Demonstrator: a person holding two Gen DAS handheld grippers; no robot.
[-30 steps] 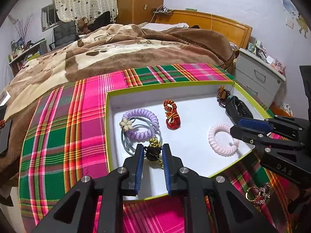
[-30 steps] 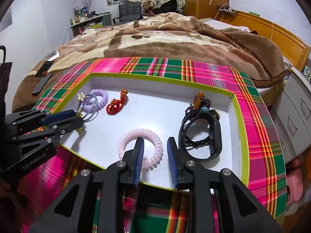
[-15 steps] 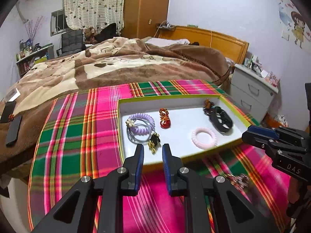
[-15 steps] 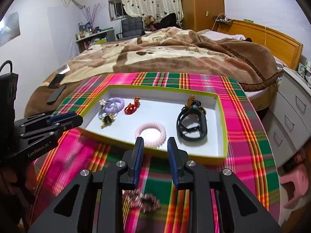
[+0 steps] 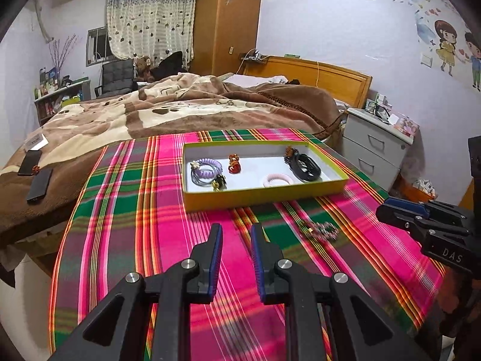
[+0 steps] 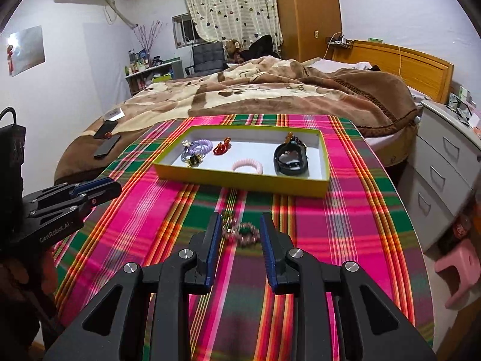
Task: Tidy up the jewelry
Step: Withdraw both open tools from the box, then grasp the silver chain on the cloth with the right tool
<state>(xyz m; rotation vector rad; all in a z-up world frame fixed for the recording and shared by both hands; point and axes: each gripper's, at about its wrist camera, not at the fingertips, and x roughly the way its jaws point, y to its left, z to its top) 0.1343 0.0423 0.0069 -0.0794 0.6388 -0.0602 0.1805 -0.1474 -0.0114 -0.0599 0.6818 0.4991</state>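
In the yellow tray point(image 5: 264, 191): hair ties point(image 5: 207, 171), black band point(image 5: 305, 165).

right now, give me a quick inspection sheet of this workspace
Surface: plaid cloth over a table beside the bed.
Job's things: yellow-rimmed tray holds a purple coil tie, red ornament, pink coil tie, black band and a gold-black piece; one beaded bracelet lies on the cloth outside the tray.
Clutter: two phones on the blanket.
Grippers: left gripper open, empty; right gripper open, bracelet seen between its fingers, not gripped.
Cables: cord over the headboard.
Surroundings: bed, nightstand, wardrobe, pink stool.
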